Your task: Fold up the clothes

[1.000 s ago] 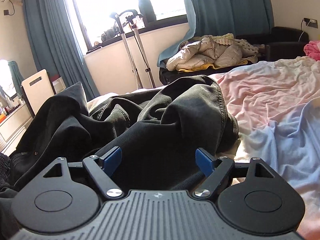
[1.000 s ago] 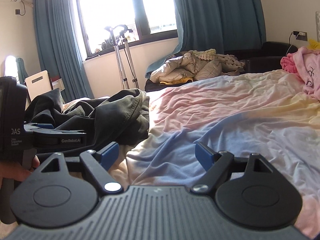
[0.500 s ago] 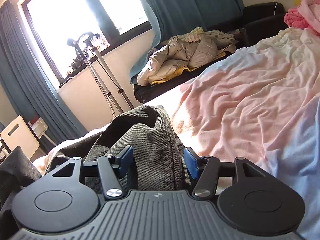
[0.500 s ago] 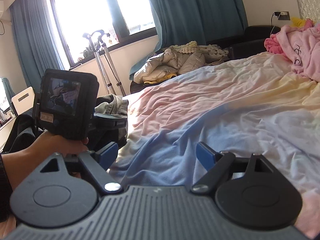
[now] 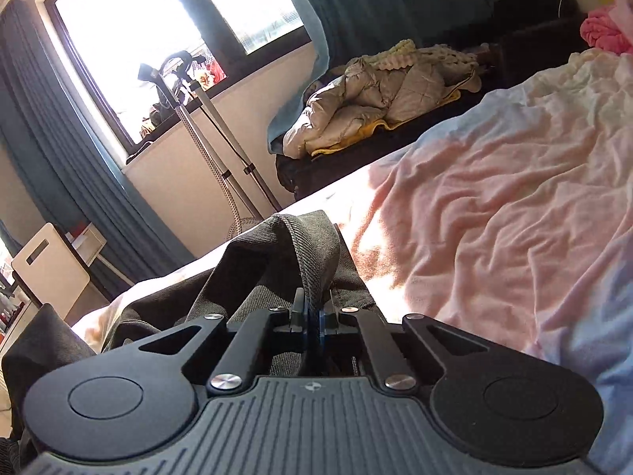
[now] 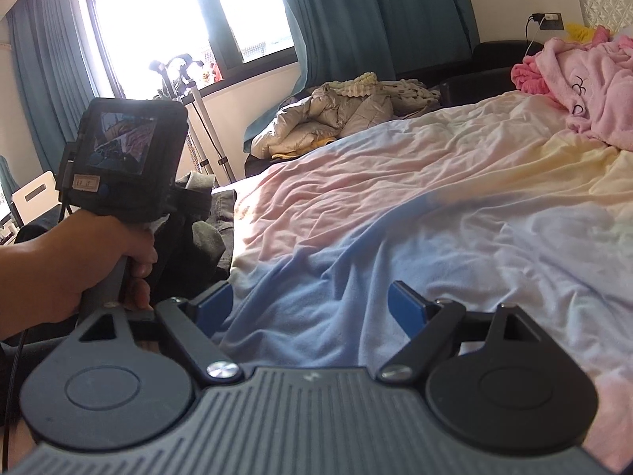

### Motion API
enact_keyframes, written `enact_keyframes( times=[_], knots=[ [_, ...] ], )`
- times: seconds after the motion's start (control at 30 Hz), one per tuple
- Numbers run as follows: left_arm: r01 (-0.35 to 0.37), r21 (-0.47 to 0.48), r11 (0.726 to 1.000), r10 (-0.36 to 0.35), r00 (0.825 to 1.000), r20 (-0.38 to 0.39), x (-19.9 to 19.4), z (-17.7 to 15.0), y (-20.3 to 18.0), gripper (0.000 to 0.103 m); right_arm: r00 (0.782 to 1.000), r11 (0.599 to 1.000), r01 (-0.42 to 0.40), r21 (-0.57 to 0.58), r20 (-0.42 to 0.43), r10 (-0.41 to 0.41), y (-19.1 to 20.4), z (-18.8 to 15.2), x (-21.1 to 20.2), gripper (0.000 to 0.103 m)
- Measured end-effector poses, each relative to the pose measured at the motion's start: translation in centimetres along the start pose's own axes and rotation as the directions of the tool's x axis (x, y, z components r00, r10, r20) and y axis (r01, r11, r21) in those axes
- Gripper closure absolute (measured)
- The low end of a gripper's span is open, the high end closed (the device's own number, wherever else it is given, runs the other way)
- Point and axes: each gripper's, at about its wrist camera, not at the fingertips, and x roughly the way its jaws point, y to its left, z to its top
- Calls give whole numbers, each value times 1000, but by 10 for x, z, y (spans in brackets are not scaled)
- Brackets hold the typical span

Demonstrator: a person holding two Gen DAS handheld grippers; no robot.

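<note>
Dark grey jeans (image 5: pixel 277 261) lie bunched at the left side of the bed. My left gripper (image 5: pixel 313 312) is shut on a raised hem fold of the jeans and holds it up off the bed. In the right wrist view the left gripper's body (image 6: pixel 122 162) shows at the left, held in a hand, with the jeans (image 6: pixel 205 213) hanging from it. My right gripper (image 6: pixel 308 304) is open and empty, low over the blue part of the bedsheet (image 6: pixel 415 213), right of the jeans.
The bed is covered by a wrinkled pink, blue and yellow sheet (image 5: pixel 494 217). A pink garment (image 6: pixel 585 83) lies at its far right. A beige quilted jacket (image 5: pixel 376 99) sits on a dark sofa beyond. Crutches (image 5: pixel 205 126) lean by the window. A white chair (image 5: pixel 47 273) stands left.
My left gripper has shut on the jeans' hem fold and tilted upward with it. The right gripper stays open and has shifted a little over the sheet.
</note>
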Motion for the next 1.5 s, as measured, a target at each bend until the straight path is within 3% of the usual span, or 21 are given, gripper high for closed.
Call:
enact_keyframes(
  times=[0.17,0.27,0.4,0.6,0.73,0.87,0.9,1.0,1.03,1.1,1.2,1.27,1.3,1.33,1.43,1.5],
  knots=[
    [114,-4,993,-113,990,87,-76,2,18,98,1000,1000,14,-23,-10,-14,2,-1,0,17],
    [149,62,987,-157,974,162,-134,-16,24,98,1000,1000,16,-24,-2,-16,0,0,-7,17],
    [210,84,974,-221,961,167,-183,-55,40,98,999,1000,31,0,23,-31,-5,4,-21,17],
    [249,-16,968,-246,962,116,-189,-96,59,94,998,998,48,45,28,-49,-10,6,-36,17],
    [269,-55,962,-261,957,126,-181,-98,58,94,999,999,27,37,43,-29,-7,7,-46,17],
    [287,-35,957,-280,952,127,-171,-95,46,92,999,999,15,40,49,-17,-6,9,-50,17],
    [289,-30,957,-284,951,121,-167,-94,43,85,999,999,13,48,49,-15,-7,9,-49,17],
    [245,-95,965,-236,966,102,-148,-87,38,35,999,997,12,72,41,-15,-11,11,-44,17],
    [234,-127,964,-222,970,99,-140,-84,38,33,999,997,12,80,39,-15,-12,11,-42,17],
    [232,-176,957,-217,971,102,-123,-76,39,33,999,996,11,85,40,-15,-13,12,-39,17],
    [195,-178,964,-181,979,92,-102,-61,30,34,999,995,2,99,37,-6,-17,13,-35,17],
    [181,-169,969,-166,981,98,-93,-53,24,41,999,995,9,104,36,-13,-19,12,-33,17],
    [192,-170,966,-176,979,104,-90,-50,22,62,999,994,13,106,35,-17,-21,12,-31,16],
    [214,-175,961,-196,974,112,-88,-47,22,93,999,994,18,106,33,-22,-22,11,-30,16],
    [286,-221,932,-265,957,121,-95,-45,25,95,999,993,26,117,20,-29,-26,8,-24,16],
    [356,-234,905,-327,933,152,-112,-47,29,95,999,992,28,125,12,-30,-28,7,-21,16]
  ],
)
